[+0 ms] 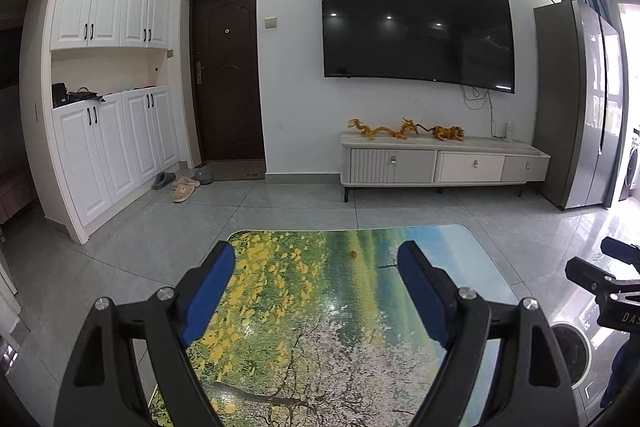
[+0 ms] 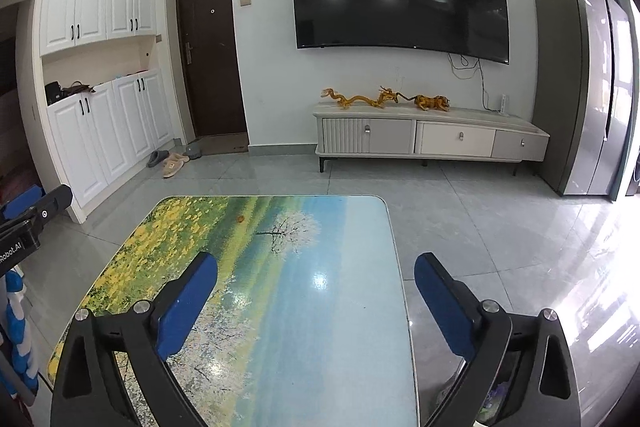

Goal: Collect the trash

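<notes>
Right wrist view: bin contents hidden behind claw.

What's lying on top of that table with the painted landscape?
Only one small orange-brown scrap shows on the table, near its far end. The open left gripper and right gripper hide some of the near part.

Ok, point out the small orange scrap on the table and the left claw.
small orange scrap (image 1: 353,254), left wrist view, its middle.
table (image 2: 352,307), right wrist view, bare blue top.
left claw (image 1: 316,267), left wrist view, midway between fingertips.
</notes>
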`<state>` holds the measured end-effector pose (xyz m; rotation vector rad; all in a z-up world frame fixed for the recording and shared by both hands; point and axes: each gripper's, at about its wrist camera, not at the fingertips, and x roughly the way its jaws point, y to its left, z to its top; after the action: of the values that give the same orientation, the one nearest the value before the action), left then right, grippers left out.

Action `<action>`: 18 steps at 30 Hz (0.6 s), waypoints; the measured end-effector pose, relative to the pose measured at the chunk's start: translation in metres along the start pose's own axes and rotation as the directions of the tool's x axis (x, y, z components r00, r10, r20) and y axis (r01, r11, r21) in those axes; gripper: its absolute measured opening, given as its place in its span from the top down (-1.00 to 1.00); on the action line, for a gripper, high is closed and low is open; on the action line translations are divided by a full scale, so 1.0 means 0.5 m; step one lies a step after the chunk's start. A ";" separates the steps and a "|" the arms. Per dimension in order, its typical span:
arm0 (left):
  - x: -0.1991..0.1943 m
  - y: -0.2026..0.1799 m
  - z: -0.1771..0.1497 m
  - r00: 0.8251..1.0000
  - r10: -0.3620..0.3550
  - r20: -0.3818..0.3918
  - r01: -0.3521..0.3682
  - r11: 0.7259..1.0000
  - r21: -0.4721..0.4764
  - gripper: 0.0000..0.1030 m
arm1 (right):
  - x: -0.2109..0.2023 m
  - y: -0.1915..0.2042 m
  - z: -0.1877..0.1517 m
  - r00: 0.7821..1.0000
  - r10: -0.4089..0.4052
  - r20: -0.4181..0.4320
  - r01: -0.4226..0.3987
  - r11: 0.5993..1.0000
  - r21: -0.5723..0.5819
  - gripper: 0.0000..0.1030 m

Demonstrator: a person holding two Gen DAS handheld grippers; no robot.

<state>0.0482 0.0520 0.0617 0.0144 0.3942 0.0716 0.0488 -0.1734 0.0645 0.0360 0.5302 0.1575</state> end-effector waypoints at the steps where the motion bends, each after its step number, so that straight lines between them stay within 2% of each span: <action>1: 0.006 0.009 -0.002 1.000 0.000 -0.004 0.000 1.000 -0.010 -0.61 | 0.006 0.008 0.001 1.000 -0.006 -0.003 0.006 1.000 -0.009 -0.98; 9: 0.031 0.067 -0.016 1.000 0.003 -0.012 -0.004 0.998 -0.055 -0.63 | 0.044 0.034 -0.002 0.998 -0.050 -0.031 0.049 0.998 -0.030 -1.00; 12: 0.036 0.072 -0.020 1.000 0.006 -0.007 -0.006 0.998 -0.055 -0.74 | 0.056 0.033 -0.007 0.997 -0.067 -0.040 0.066 0.997 -0.031 -1.00; 18: 0.052 0.073 -0.020 1.000 0.012 -0.011 -0.012 0.998 -0.055 -0.75 | 0.074 0.027 -0.013 0.994 -0.096 -0.048 0.094 0.995 -0.033 -1.00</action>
<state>0.0657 0.0905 0.0434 -0.0385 0.4031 0.0946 0.0751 -0.1542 0.0413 -0.0231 0.5781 0.0738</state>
